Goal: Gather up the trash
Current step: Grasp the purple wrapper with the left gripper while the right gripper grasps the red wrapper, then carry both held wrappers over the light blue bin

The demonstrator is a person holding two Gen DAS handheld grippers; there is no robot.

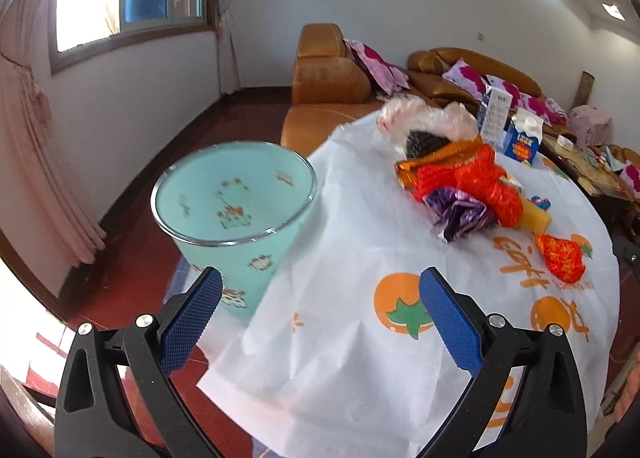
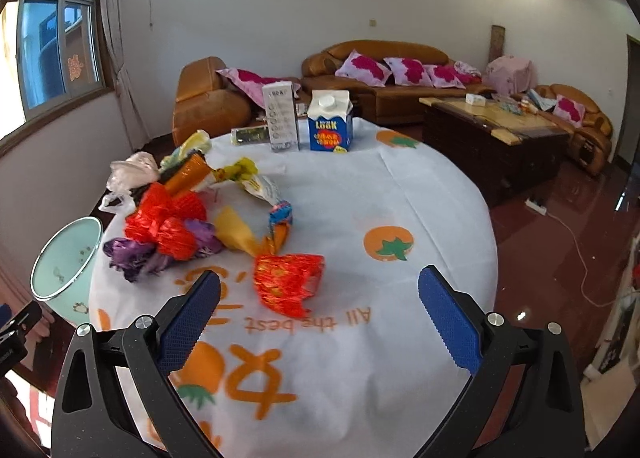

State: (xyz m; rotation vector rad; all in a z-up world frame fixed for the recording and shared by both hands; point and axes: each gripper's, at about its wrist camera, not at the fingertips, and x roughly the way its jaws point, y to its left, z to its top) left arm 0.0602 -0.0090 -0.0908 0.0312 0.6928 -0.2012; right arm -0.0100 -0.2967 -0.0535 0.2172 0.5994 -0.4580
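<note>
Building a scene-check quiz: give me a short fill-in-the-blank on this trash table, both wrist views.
1. The left gripper and right gripper both have their jaws ____.
2. The mint-green bin stands ____ the table, not on it.
3. The blue milk carton stands ____, cap on top.
4. The loose wrapper nearest the right gripper is coloured ____.

Missing words: open; beside; upright; red

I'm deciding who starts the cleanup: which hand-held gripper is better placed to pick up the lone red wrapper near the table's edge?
Probably the right hand-held gripper: it is open, with the red wrapper just ahead between its fingers. The left hand-held gripper, also open, faces the bin and the table's edge, with the wrapper off to its right.
</note>
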